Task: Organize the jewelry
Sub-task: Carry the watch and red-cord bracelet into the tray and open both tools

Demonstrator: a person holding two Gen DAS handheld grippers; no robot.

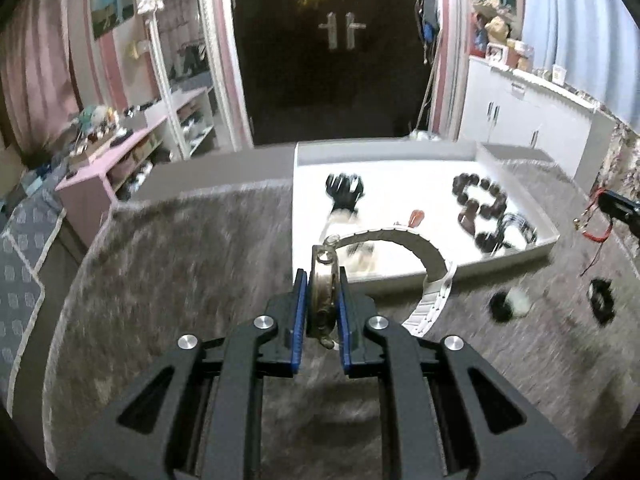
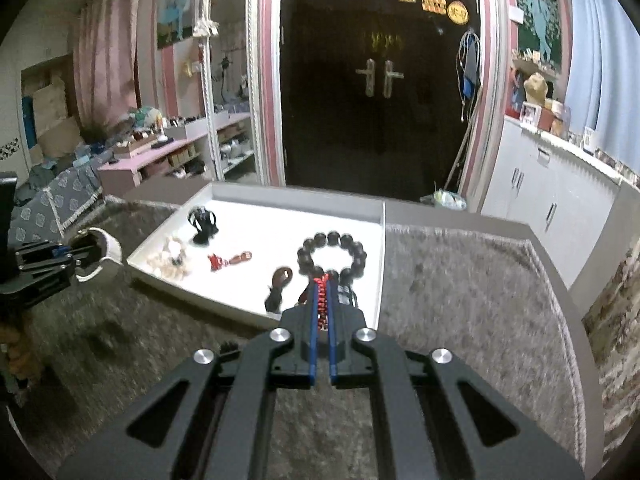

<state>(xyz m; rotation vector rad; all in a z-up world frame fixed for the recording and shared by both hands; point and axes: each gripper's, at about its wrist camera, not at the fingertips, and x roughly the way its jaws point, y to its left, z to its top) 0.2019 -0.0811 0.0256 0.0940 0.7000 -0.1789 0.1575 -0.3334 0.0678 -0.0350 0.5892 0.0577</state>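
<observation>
- Presently, the left gripper (image 1: 323, 280) is clamped on the case of a metal watch (image 1: 322, 300); its band arcs free toward the white tray (image 1: 512, 258), clear of the grey rug (image 1: 180, 260).
- The right gripper (image 2: 323, 300) is pinched shut on a red cord bracelet (image 2: 321, 312), held above the tray's near edge, likely for placing beside the dark bead bracelet (image 2: 332, 254).

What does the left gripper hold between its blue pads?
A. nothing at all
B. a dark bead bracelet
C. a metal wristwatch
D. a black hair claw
C: the left gripper is shut on the case of a wristwatch, whose metal band curves off to the right.
</observation>
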